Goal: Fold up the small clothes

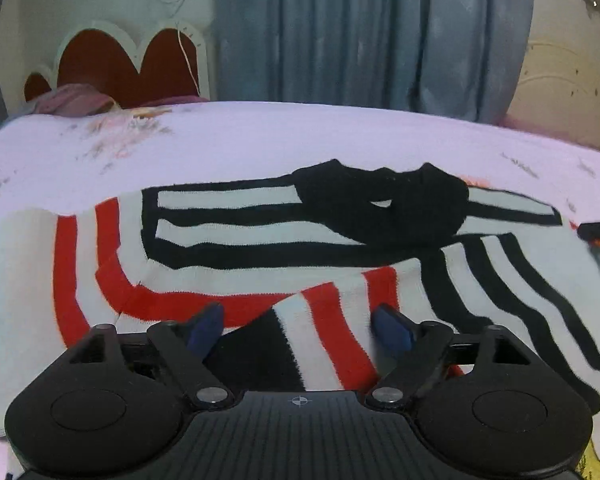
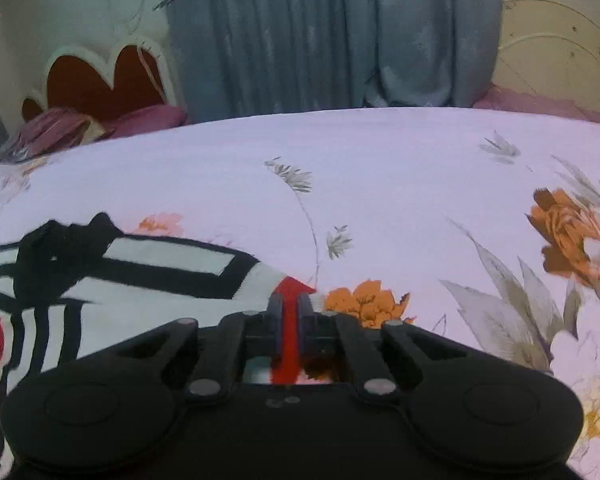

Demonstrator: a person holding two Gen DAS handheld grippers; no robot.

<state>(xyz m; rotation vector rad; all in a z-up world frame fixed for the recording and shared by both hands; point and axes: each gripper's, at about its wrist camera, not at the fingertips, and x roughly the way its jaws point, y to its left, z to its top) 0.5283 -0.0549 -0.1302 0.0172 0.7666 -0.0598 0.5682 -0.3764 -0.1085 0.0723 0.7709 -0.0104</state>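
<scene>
— Lying flat on the bed (image 1: pixel 260 136), the sweater (image 1: pixel 260 240) fills the middle of the left wrist view: white knit, black stripes, red stripes, a black collar (image 1: pixel 384 204) in the upper centre.

— And the left gripper (image 1: pixel 298 328)?

— Released. Its blue fingertips (image 1: pixel 208 326) stand wide apart at the lower centre, with a folded-over strip of the sweater, black, white and red, lying between them. Neither pad presses on it.

— The right gripper (image 2: pixel 289 312)?

— Clenched on the sweater. In the right wrist view its jaws are nearly together at the lower centre, and a red piece of the knit runs between them, its tip poking out just past the fingers.

— Where does the rest of the sweater show in that view?

— Lower left, spreading away from the pinched corner. The black collar sits at the left edge.

— What is around it?

— A pale sheet (image 2: pixel 380 184) printed with orange flowers; one flower (image 2: pixel 366 302) lies just right of the right gripper. A blue-grey curtain (image 2: pixel 320 32) hangs behind the bed, and a red headboard (image 2: pixel 100 76) stands at the upper left.
</scene>
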